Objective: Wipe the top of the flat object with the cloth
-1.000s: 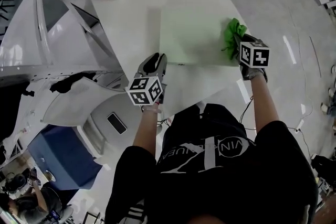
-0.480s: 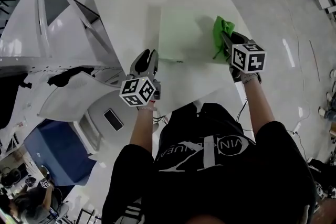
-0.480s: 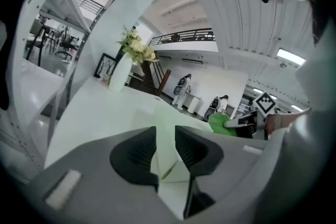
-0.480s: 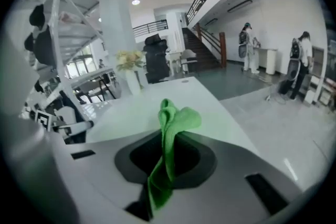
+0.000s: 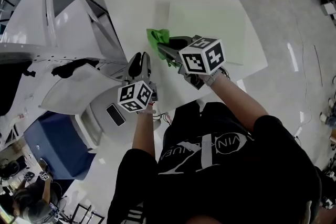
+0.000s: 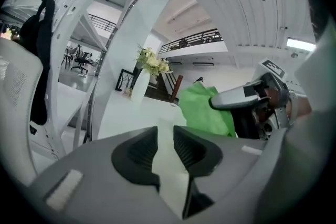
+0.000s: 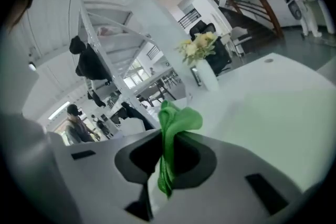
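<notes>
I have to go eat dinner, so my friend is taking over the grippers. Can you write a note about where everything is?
Left gripper: holds nothing, jaws closing with nothing between them, by the near-left edge of the table.
Right gripper: shut on the green cloth.
Flat object: lies on the table, with the cloth at its left edge.
Done: one sweep across the top, right edge to left, in the last second.
Left: more passes. How much of the top is already wiped can't be seen.
</notes>
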A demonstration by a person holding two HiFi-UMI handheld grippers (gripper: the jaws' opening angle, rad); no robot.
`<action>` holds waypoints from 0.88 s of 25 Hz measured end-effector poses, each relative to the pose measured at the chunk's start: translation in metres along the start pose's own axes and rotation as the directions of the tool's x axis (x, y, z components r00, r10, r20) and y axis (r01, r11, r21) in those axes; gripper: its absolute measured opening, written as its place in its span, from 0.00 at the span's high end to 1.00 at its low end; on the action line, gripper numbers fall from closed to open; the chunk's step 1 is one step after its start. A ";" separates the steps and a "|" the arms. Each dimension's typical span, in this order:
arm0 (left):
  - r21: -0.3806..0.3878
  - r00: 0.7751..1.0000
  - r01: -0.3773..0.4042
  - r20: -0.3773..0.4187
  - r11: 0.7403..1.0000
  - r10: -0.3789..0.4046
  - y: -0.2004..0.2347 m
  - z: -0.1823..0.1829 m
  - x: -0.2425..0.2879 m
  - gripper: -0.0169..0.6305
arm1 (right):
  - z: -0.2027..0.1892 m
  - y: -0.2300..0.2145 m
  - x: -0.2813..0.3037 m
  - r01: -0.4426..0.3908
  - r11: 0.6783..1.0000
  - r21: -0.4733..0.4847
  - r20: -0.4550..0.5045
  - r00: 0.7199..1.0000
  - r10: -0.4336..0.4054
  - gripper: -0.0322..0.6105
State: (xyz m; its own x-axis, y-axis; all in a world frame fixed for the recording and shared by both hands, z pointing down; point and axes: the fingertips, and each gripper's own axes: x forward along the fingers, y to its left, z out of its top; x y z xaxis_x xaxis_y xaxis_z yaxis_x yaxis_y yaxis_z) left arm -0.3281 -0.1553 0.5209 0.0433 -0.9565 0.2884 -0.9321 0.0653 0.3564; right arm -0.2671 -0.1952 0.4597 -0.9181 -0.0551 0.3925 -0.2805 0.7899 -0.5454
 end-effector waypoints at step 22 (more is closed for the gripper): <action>-0.011 0.969 0.177 -0.171 0.984 -0.177 -0.056 -0.036 0.050 0.74 | -0.059 -0.093 -0.047 0.309 0.896 -0.320 -0.209 0.899 -0.385 0.89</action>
State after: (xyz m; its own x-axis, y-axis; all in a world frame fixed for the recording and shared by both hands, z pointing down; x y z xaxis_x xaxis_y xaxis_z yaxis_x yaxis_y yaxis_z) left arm -0.2610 -0.1962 0.5477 0.2682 -0.8901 0.3686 -0.9055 -0.1022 0.4119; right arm -0.1817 -0.2299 0.5358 -0.6589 -0.2261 0.7174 -0.4458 0.8856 -0.1303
